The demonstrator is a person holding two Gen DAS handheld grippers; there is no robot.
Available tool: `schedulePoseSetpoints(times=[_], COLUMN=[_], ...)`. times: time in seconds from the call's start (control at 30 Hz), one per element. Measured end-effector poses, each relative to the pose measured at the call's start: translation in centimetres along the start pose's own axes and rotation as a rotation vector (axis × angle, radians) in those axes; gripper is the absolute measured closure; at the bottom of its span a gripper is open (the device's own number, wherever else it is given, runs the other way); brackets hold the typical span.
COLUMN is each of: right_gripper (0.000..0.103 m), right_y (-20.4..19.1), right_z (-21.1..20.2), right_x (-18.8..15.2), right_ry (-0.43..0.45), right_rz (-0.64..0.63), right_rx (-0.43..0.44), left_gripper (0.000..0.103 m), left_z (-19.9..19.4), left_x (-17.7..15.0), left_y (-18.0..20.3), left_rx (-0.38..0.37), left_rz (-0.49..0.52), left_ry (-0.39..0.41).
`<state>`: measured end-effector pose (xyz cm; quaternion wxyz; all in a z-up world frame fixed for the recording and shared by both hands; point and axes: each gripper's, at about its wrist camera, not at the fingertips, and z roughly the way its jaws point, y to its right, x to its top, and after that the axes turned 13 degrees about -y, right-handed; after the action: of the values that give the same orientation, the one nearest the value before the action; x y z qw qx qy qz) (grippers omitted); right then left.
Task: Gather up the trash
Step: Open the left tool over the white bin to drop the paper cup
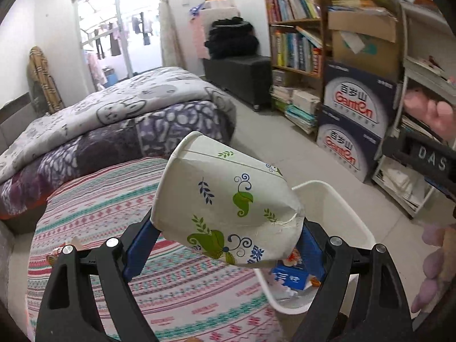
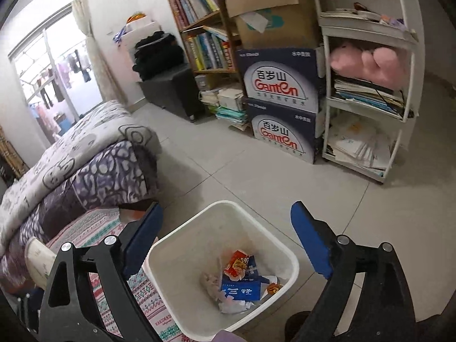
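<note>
My left gripper [image 1: 228,236] is shut on a crumpled white paper cup [image 1: 225,205] with green and blue leaf prints, held above the bed's edge just left of the white trash bin [image 1: 353,222]. The cup also shows at the left edge of the right wrist view [image 2: 37,259]. My right gripper [image 2: 225,228] is open and empty, hovering over the bin [image 2: 176,245], which holds a blue carton [image 2: 242,287], a red wrapper [image 2: 236,263] and crumpled paper.
A bed with a striped sheet [image 1: 114,242] and folded quilts [image 1: 114,119] lies to the left. Bookshelves [image 2: 205,28], stacked Ganten boxes [image 2: 282,105] and a white rack [image 2: 370,99] line the far wall. Tiled floor [image 2: 356,213] surrounds the bin.
</note>
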<state>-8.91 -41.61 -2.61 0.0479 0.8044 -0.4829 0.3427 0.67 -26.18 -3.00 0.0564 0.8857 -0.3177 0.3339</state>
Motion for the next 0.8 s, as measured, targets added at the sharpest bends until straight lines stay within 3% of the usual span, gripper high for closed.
schedulePoseSetpoints(times=[0.37,0.53,0.8], right_gripper=[0.014,0.012,0.01], right_y=[1.6,1.6,0.5], right_z=[-0.1,0.0,-0.2], right_x=[0.4,0.5,0.0], right_ry=[-0.001,-0.003,0.001], right_rz=[0.05,0.055,0.057], right_rx=[0.0,0.003,0.029], left_gripper=[0.017,0.013,0.011], left_z=[0.9,1.1,0.8], left_x=[0.1,0.1,-0.2], left_y=[1.9,1.7,0.4], left_rx=[-0.093,-0.181,-0.23], left_rz=[0.028,0.029,0.011], left_ry=[-0.039,-0.07,-0.081])
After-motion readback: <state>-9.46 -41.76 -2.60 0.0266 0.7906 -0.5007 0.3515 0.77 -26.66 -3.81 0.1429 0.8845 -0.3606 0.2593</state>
